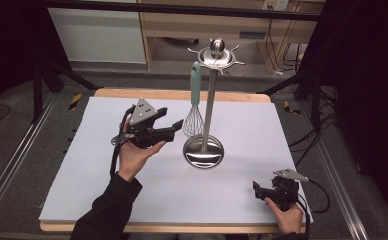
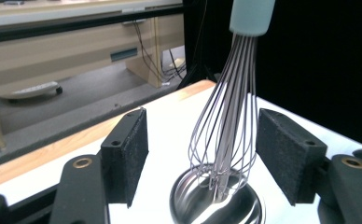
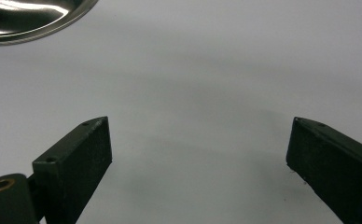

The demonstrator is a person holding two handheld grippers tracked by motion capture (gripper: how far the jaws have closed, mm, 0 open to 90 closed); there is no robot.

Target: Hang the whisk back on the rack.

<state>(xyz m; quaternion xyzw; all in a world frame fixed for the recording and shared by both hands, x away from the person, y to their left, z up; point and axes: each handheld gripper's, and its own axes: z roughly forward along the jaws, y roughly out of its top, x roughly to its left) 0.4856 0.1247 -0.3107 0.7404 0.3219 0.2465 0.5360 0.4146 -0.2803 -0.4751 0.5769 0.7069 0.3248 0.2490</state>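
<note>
A steel utensil stand (image 1: 210, 100) rises from a round base (image 1: 203, 151) in the middle of the white mat. A wire whisk (image 1: 194, 120) with a mint-green handle hangs from one of the hooks at its top. My left gripper (image 1: 171, 122) is held just left of the whisk, pointing at it, jaws open and apart from it. In the left gripper view the whisk wires (image 2: 226, 135) hang beyond the open gripper (image 2: 202, 149), above the shiny base (image 2: 216, 205). My right gripper (image 1: 257, 190) rests open near the front right of the mat, nothing between its pads (image 3: 200, 154).
The white mat (image 1: 132, 200) covers a wooden table. Other hooks on the stand's crown (image 1: 217, 55) carry nothing. The edge of the stand's base (image 3: 30, 18) shows at the top left of the right gripper view. Wooden furniture and cables stand behind the table.
</note>
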